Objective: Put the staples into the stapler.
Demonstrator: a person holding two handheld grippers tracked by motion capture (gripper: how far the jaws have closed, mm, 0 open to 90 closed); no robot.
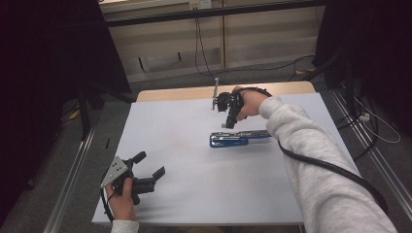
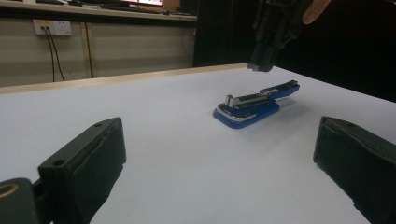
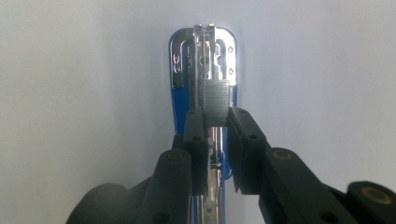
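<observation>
Holding a staple strip clamped in my right gripper above the blue stapler, long axis running away from my fingers; bare table all round. Left gripper: jaws wide apart, nothing between.

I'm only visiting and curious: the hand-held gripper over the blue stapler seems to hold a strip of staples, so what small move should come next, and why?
Probably lower it a little. The right hand-held gripper pinches a staple strip directly above the open blue stapler, roughly in line with its metal channel, but seemingly not yet seated in it. The left hand-held gripper rests open, away from the stapler.
</observation>
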